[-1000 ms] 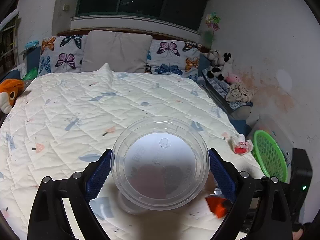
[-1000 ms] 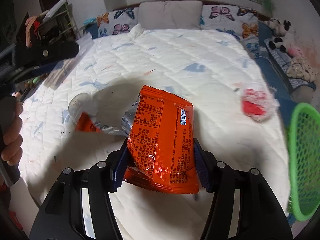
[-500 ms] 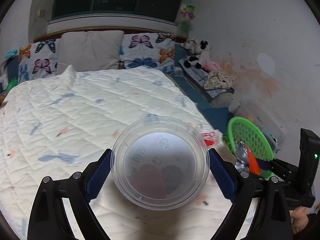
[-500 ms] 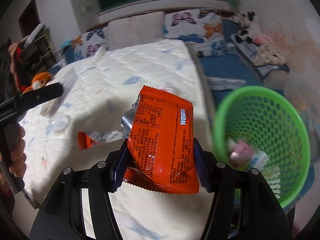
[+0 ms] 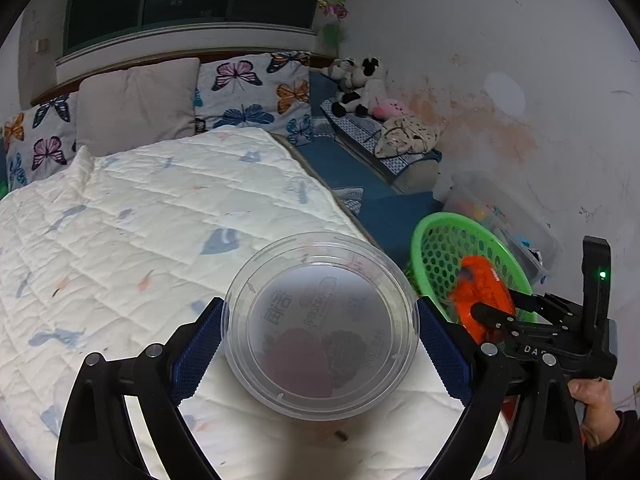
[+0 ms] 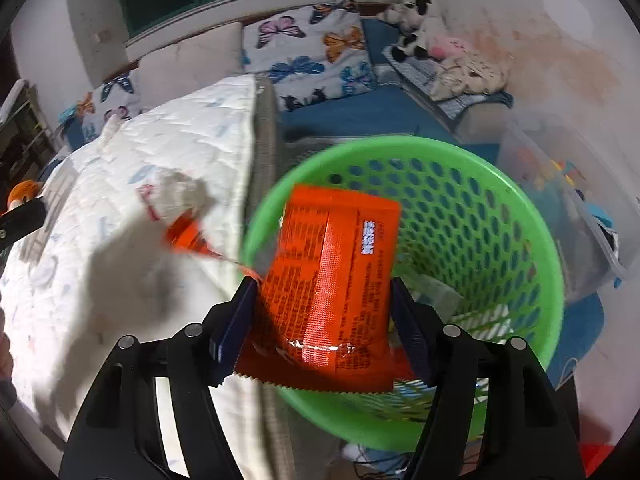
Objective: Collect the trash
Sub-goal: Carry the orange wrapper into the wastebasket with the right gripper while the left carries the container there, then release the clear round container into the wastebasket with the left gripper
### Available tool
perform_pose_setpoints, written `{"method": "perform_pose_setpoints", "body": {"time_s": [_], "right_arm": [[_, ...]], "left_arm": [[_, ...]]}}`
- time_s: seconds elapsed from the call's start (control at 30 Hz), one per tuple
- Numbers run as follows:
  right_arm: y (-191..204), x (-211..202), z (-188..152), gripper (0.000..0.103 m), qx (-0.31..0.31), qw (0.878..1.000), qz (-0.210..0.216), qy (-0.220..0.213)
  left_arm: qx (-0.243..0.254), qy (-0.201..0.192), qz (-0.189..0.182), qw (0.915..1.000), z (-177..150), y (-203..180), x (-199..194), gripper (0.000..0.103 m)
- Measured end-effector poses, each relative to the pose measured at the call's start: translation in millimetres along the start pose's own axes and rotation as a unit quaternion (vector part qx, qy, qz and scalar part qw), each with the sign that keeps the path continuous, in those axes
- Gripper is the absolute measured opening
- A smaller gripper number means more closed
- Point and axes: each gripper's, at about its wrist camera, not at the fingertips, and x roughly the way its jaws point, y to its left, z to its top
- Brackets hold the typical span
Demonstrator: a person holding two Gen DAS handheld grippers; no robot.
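Tilting down over green basket [image 6: 516, 216], R gripper [image 6: 324, 316] opening, orange wrapper [image 6: 332, 280] between jaws; L gripper [image 5: 320, 328] clamps clear lid [image 5: 320, 324].

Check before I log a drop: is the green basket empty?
No: the green basket already holds pale scraps beneath the orange wrapper.

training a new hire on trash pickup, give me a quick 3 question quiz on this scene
1. True or false: the orange wrapper between the right gripper fingers hangs over the green basket.
2. What does the left gripper hold? A) clear tub B) plush cow C) pillow
3. Fill in: the basket stands on the floor beside the ____.

Key: 1 true, as the jaws are opening. 2 A, the clear tub. 3 bed.
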Motion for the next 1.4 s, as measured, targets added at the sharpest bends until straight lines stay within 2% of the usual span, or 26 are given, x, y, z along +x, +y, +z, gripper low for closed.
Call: {"method": "perform_pose_setpoints", "body": {"time_s": [0.17,0.83,1.07,1.4], "right_arm": [[-23,2,0,0.076,0.015,1.0,-0.011,0.003],[-75,-49,-23,0.077,0.052,0.998,-0.029,-0.029],[-92,-66,-28,0.077,0.066,0.996,-0.034,-0.04],[-96,-72,-30,0.077,0.071,0.996,-0.032,-0.042]], "left_arm": [[0.009,0.007,-0.013,0.9999,6,-21,15,0.09],[0.066,0.049,-0.057,0.995,4,-127,73,0.09],[0.069,0.069,-0.069,0.9929,-1,-150,90,0.09],[0.072,0.066,-0.077,0.9923,-4,-162,87,0.094]]}}
